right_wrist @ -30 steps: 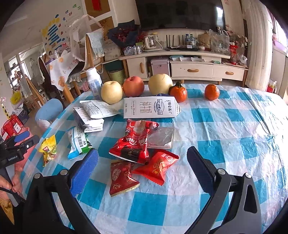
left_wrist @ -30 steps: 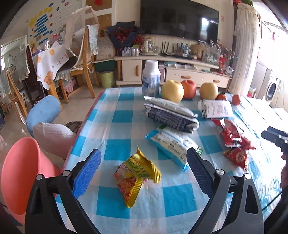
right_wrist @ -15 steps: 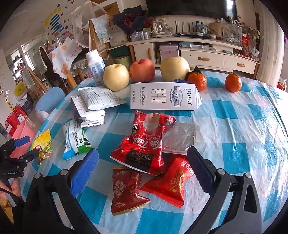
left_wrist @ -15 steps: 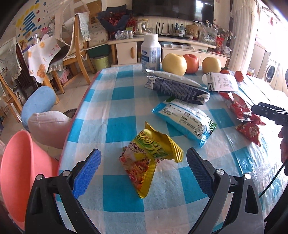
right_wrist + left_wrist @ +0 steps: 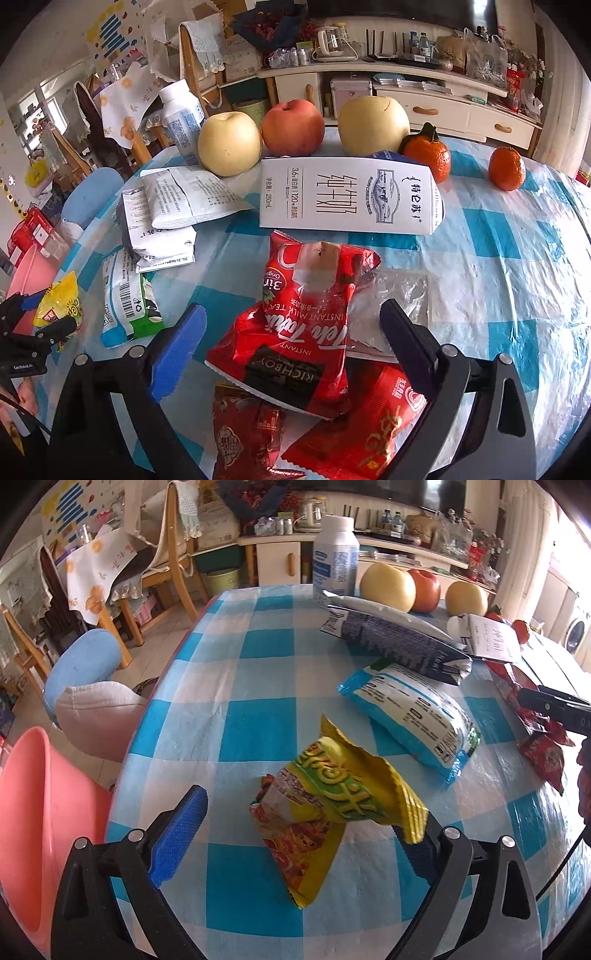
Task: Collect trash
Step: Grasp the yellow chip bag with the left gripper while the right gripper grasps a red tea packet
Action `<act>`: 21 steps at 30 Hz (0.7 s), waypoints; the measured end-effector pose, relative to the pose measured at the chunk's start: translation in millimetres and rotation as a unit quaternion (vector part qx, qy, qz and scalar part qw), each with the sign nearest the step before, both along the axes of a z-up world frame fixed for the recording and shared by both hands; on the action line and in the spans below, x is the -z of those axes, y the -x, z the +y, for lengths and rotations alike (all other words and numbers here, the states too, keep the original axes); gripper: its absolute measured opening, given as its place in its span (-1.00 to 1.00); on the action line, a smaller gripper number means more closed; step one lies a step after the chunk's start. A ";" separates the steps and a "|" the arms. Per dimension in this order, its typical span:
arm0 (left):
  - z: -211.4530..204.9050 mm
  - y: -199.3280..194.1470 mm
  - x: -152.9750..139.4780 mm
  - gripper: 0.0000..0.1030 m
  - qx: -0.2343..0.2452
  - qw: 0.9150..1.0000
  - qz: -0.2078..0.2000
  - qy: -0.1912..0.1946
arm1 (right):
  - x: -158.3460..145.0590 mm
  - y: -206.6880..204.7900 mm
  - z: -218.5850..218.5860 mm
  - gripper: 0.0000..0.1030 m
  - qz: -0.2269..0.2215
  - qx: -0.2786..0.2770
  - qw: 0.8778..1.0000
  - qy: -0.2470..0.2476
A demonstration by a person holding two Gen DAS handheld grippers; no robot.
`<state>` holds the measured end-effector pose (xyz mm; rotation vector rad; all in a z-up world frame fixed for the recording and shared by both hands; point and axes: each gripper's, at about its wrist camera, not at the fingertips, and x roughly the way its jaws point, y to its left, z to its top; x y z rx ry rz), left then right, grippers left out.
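Both hands are dropping closer: our left gripper [image 5: 295, 830] is straddling the yellow wrapper [image 5: 332, 812] on the counter [image 5: 258, 672], fingers apart. Our right gripper [image 5: 291, 343] is narrowing slightly around the red packet [image 5: 299, 332], not gripping yet. Grabs are coming next, we reckon.

Both cameras ride on handheld grippers and look forward and steeply down between their own fingers at the checked table [image 5: 258, 672]. The left wrist view sits close over the yellow wrapper [image 5: 332, 812] near the table's left edge. The right wrist view hangs close above the red packets [image 5: 299, 332]. Each catches the other's gripper at its side, and both share the row of fruit [image 5: 291, 127] at the far edge.
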<state>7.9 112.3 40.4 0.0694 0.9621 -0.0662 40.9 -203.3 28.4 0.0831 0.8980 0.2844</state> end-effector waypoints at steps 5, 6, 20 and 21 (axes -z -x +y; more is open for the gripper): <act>-2.5 -3.8 2.9 0.84 -0.001 1.000 0.003 -0.006 | 3.6 -5.2 3.5 0.66 -0.001 0.000 1.000 0.012; -2.9 -4.8 3.7 0.83 -0.001 1.000 0.004 -0.006 | 3.9 -5.8 3.6 0.65 -0.002 0.001 1.000 0.014; -11.6 -12.1 8.9 0.40 -0.005 1.000 0.012 0.007 | 4.1 -7.6 2.3 0.36 -0.017 0.007 0.999 0.043; -12.2 -12.6 9.0 0.40 -0.005 1.000 0.012 0.008 | 4.0 -7.7 2.3 0.31 -0.018 0.007 0.999 0.043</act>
